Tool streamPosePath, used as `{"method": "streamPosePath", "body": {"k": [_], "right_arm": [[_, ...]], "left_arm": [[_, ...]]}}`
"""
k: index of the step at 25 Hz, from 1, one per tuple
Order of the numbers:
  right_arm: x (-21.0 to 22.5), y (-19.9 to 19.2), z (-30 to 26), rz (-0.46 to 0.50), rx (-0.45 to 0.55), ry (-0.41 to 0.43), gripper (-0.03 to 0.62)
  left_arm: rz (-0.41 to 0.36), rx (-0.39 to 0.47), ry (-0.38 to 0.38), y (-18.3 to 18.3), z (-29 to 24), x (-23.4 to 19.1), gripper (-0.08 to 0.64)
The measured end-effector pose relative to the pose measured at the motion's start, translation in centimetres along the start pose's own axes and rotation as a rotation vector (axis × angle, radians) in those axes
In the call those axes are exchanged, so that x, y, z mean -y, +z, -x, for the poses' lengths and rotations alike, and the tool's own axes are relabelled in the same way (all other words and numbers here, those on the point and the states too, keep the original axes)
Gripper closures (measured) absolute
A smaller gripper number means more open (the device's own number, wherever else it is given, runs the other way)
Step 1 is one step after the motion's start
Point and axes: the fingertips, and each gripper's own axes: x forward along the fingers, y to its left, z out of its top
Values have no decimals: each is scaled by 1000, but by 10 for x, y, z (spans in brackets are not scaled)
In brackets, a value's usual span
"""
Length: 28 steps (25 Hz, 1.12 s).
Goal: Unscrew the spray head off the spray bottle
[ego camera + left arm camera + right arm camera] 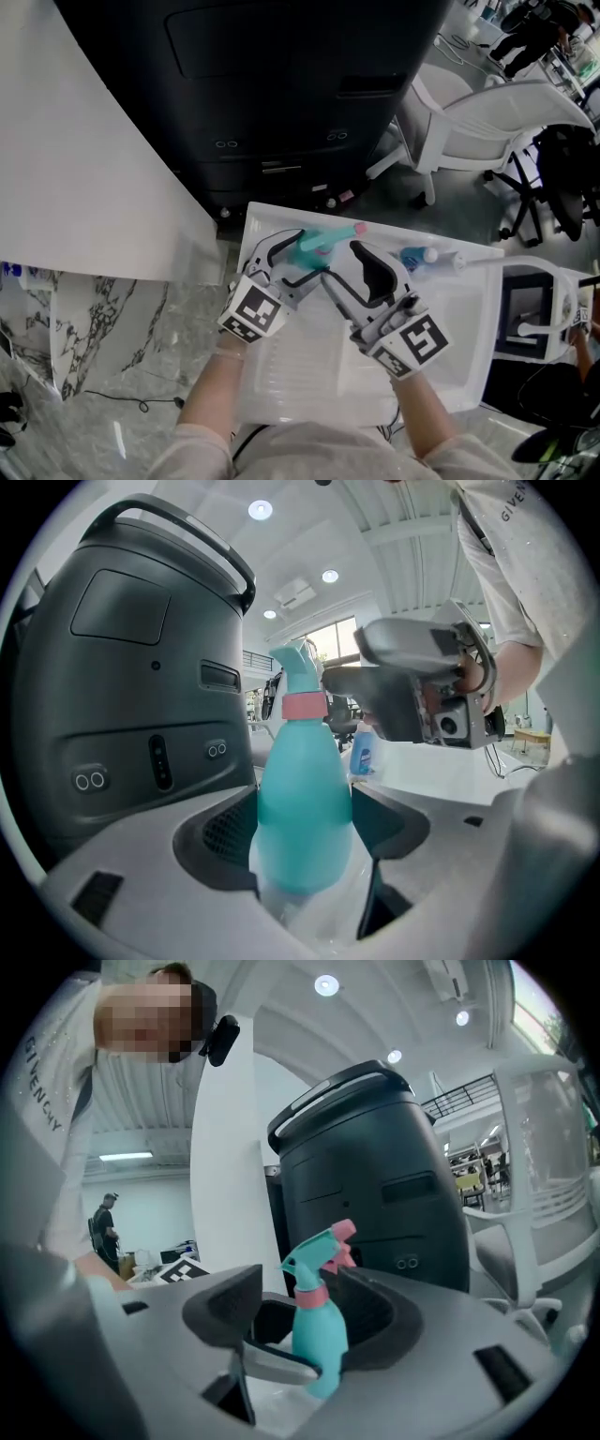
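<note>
Gripping: my left gripper [302, 850] has both pads [220, 832] clamped on the sides of the teal bottle [302, 789], low on its body.
Right jaws: my right gripper [298, 1309] stands partly spread with the bottle between its jaws. One pad [220, 1307] is clear of it; I cannot tell whether the other touches.
Head: the teal head [314, 1251] with its pink nozzle [345, 1232] sits on the bottle above a pink collar [312, 1295].
Bottle: held over the far left part of the white tray [450, 309], pointing away from me.
Beside: a small blue bottle [412, 255] lies at the tray's far edge.
Beyond: a black machine [281, 84] stands just behind the tray, a white chair [469, 122] to its right.
</note>
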Motion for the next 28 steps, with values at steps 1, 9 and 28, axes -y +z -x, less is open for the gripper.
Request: {"method": "streamPosePath", "body": {"k": [1, 9, 28], "right_arm": [[-5, 0, -5, -12, -4, 18, 317], [-14, 1, -34, 34, -52, -5, 276], [38, -3, 7, -60, -20, -159, 422]], "left_arm": [[0, 0, 1, 0, 0, 0, 244], [-2, -3, 3, 0, 0, 0, 244], [3, 0, 8, 0, -1, 0, 243]]}}
